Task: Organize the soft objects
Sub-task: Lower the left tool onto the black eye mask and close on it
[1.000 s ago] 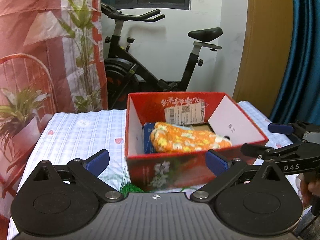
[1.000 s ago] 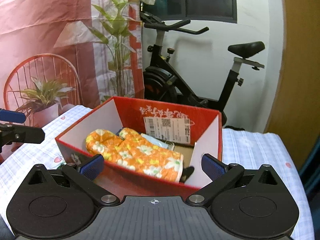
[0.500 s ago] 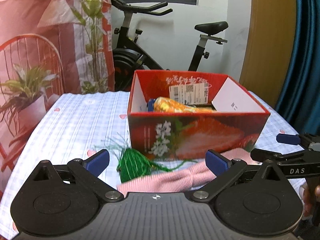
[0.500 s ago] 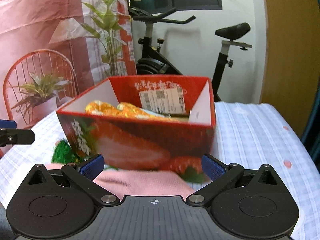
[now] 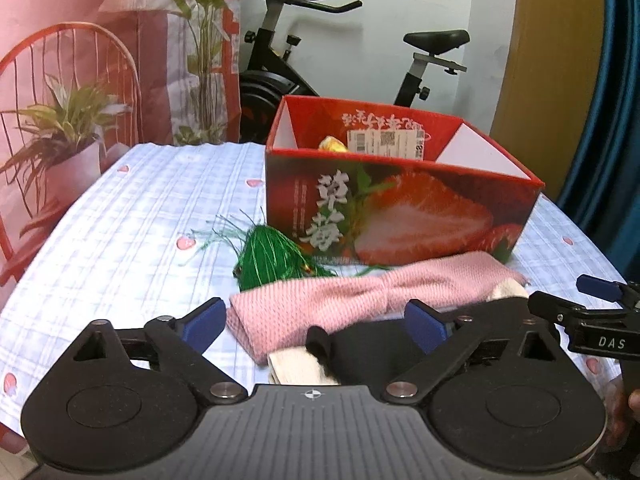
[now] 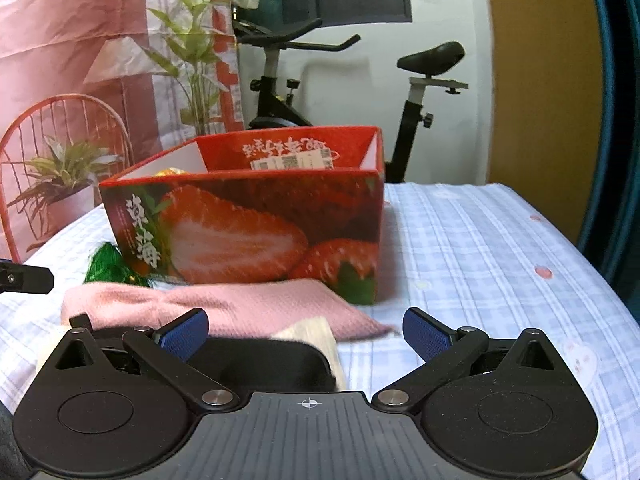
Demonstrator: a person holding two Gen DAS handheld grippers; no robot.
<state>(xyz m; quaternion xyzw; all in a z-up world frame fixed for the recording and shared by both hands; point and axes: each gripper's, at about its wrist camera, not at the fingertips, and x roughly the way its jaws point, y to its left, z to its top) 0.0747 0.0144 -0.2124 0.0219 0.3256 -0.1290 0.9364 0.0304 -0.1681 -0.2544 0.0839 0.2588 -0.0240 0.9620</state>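
A pink knitted cloth [image 5: 360, 300], bunched mid-length, is laid on the desk [image 5: 140, 220] just before the strawberry box [image 5: 400, 208], over cream and black items. Left gripper [image 5: 316, 322] is angled down, its fingers wide, closing, pink cloth between untouched. Right gripper [image 6: 306, 328] is spread, empty.

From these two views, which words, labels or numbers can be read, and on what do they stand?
"DAS": white letters on the right gripper.
"草莓": large white characters on the strawberry box front.
Inner back wall script: upside down, unreadable.
White shipping label inside box: barcode and print too small.
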